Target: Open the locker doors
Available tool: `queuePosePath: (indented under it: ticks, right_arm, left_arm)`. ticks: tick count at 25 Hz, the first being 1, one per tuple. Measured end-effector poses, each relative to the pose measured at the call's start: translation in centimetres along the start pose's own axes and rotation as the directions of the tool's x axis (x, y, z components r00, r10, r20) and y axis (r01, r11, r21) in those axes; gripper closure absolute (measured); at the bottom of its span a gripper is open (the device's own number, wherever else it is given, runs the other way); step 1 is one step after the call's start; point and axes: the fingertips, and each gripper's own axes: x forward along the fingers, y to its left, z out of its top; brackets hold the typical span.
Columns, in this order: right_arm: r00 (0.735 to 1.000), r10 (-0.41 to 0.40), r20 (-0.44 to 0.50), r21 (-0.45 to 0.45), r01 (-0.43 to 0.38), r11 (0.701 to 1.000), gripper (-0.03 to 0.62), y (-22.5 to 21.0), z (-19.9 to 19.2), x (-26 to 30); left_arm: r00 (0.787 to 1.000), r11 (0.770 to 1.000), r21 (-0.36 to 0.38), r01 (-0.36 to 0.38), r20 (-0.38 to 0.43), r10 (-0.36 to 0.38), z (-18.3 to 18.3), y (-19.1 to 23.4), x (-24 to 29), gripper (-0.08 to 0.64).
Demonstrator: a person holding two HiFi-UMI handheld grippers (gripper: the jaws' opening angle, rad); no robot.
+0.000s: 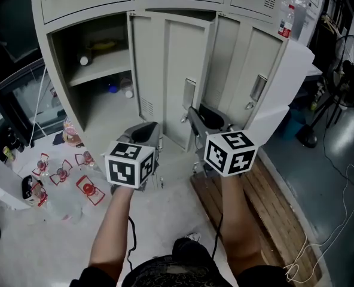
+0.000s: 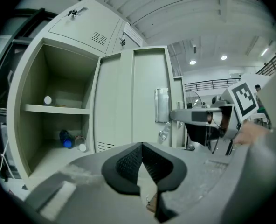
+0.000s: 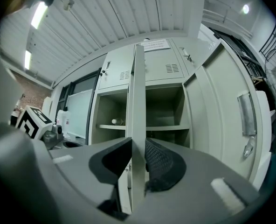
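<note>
The grey lockers (image 1: 75, 5) stand ahead. The left compartment (image 1: 99, 70) gapes open, with a shelf inside. The middle door (image 1: 168, 76) is swung out toward me, and my right gripper (image 1: 195, 117) is shut on its free edge just below the handle (image 1: 189, 94). In the right gripper view that thin door edge (image 3: 137, 125) runs upright between the pads of the right gripper (image 3: 138, 157). The right door (image 1: 249, 70) also stands open. My left gripper (image 1: 146, 130) hovers left of the right one, facing the middle door (image 2: 138, 97); the left gripper (image 2: 141, 148) is shut and holds nothing.
Bottles lie in the left compartment, one on the shelf (image 1: 84, 60) and others on its floor (image 1: 127, 91). Red packaged items (image 1: 87, 190) lie on the floor at left. A wooden pallet (image 1: 272, 202) and a standing fan (image 1: 350, 70) are on the right.
</note>
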Motion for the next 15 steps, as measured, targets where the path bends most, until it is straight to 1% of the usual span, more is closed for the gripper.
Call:
queuePosePath:
  ticks: [3,6,9,13,15]
  right_arm:
    - [1.0,0.01,-0.002,-0.004,-0.01,1.0,0.502,-0.1,-0.1,0.1]
    - [1.0,0.003,0.002,-0.009,-0.003,1.0,0.502,-0.2,0.0,0.0]
    - [1.0,-0.015,0.005,-0.018,0.015,1.0,0.497,0.1,0.0,-0.3]
    - [1.0,-0.03,0.001,-0.027,0.03,0.999,0.472,0.8,-0.1,-0.5]
    - [0.999,-0.037,-0.004,-0.03,0.037,0.999,0.472,1.3,-0.2,-0.7]
  left_arm:
    - [1.0,1.0,0.002,0.001,0.002,-0.001,0.2,-0.2,0.5,0.56]
    - [1.0,1.0,0.004,0.001,0.004,-0.001,0.4,-0.4,0.5,0.558]
    - [1.0,1.0,0.009,-0.005,0.006,0.005,0.4,-0.3,-0.1,0.559]
    - [1.0,1.0,0.006,-0.013,0.008,0.013,0.2,0.0,-1.2,0.558]
    - [1.0,1.0,0.001,-0.016,0.008,0.016,0.0,0.1,-1.9,0.558]
